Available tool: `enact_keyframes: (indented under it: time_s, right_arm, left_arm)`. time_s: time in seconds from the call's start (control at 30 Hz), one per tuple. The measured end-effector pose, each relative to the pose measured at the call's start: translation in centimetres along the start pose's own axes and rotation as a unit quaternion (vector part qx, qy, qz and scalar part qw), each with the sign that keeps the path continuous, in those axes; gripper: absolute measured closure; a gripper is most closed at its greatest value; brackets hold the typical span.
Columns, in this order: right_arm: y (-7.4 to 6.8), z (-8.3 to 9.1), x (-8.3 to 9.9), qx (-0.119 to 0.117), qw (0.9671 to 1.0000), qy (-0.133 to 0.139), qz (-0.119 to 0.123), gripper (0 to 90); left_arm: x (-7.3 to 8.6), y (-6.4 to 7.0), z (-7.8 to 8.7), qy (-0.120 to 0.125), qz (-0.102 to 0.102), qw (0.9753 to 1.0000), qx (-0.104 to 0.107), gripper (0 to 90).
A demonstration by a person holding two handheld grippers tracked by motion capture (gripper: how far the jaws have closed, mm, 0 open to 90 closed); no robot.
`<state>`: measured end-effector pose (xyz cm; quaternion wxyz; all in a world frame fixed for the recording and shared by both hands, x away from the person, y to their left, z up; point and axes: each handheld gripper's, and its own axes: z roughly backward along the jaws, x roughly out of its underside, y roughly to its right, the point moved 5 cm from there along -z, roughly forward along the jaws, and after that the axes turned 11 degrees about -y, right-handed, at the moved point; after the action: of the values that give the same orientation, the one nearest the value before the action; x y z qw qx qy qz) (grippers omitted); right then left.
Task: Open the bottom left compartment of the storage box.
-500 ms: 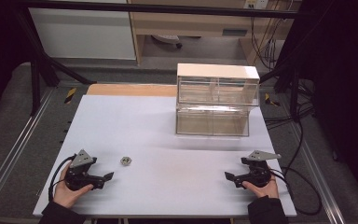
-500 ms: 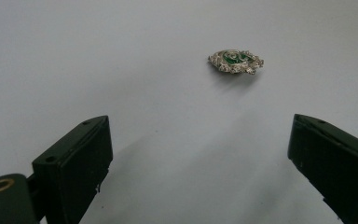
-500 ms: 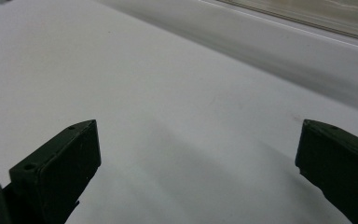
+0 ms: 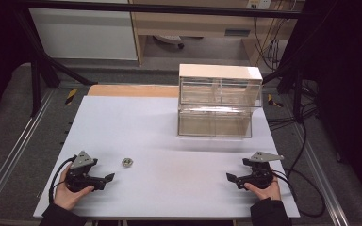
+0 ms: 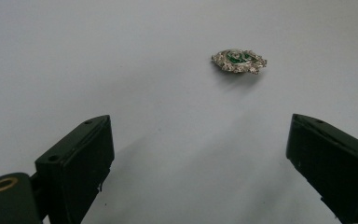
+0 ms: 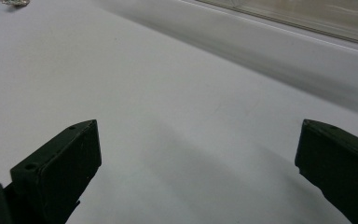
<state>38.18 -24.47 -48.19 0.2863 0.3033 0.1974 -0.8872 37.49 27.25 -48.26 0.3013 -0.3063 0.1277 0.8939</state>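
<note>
A small silver ornament with a green centre lies flat on the white table, near its front left. My left gripper rests on the table just left of and nearer than it, pointing right, held by a hand. In the left gripper view the ornament lies ahead and a little right of the open, empty left gripper. My right gripper rests at the front right, pointing left, also open and empty. The ornament shows far off at that view's top left corner.
A clear plastic drawer cabinet with a white top stands at the back right of the table; its base crosses the right gripper view's top. Cables trail from both grippers. A wooden strip edges the table's far side.
</note>
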Motion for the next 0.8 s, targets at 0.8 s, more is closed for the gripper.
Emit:
enact_keyframes:
  time_s: [0.8]
  right_arm:
    - [-1.9,-1.2,-1.7,0.003,0.9997,0.000,0.023,2.0]
  left_arm:
    - [0.0,-0.1,0.2,0.003,0.005,1.0000,-0.001,6.9]
